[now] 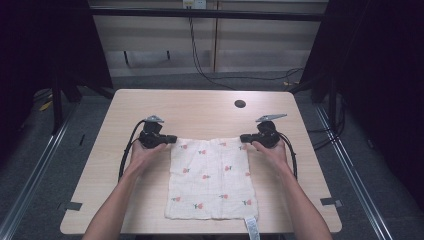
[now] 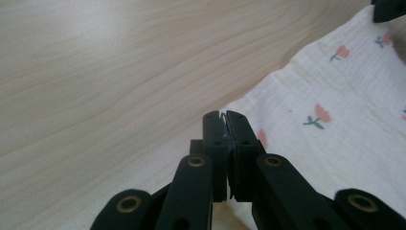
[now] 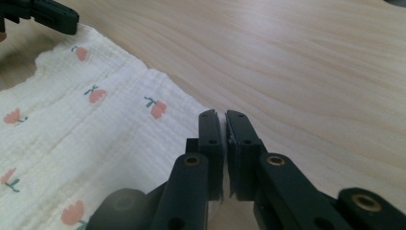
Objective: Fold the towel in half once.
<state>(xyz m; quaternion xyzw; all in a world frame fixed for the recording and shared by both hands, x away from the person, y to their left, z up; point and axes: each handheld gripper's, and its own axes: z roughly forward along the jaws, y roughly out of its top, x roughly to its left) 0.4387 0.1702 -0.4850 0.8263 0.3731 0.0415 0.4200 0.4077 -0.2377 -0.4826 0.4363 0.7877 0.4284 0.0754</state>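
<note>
A white cloth (image 1: 210, 175) printed with small red flowers lies flat on the wooden table (image 1: 200, 107). My left gripper (image 1: 172, 139) is at the cloth's far left corner, and my right gripper (image 1: 243, 137) is at its far right corner. In the left gripper view the gripper (image 2: 223, 117) is shut, with a sliver of the cloth (image 2: 335, 134) pinched at the tips. The right gripper (image 3: 221, 117) is shut in its own view too, with white fabric of the cloth (image 3: 72, 134) between the jaws. Both corners rest low on the table.
A dark round hole (image 1: 240, 104) sits in the table near the far edge. A white label tag (image 1: 251, 227) hangs off the cloth's near edge. Bare wood lies left, right and beyond the cloth. Cables trail from both grippers.
</note>
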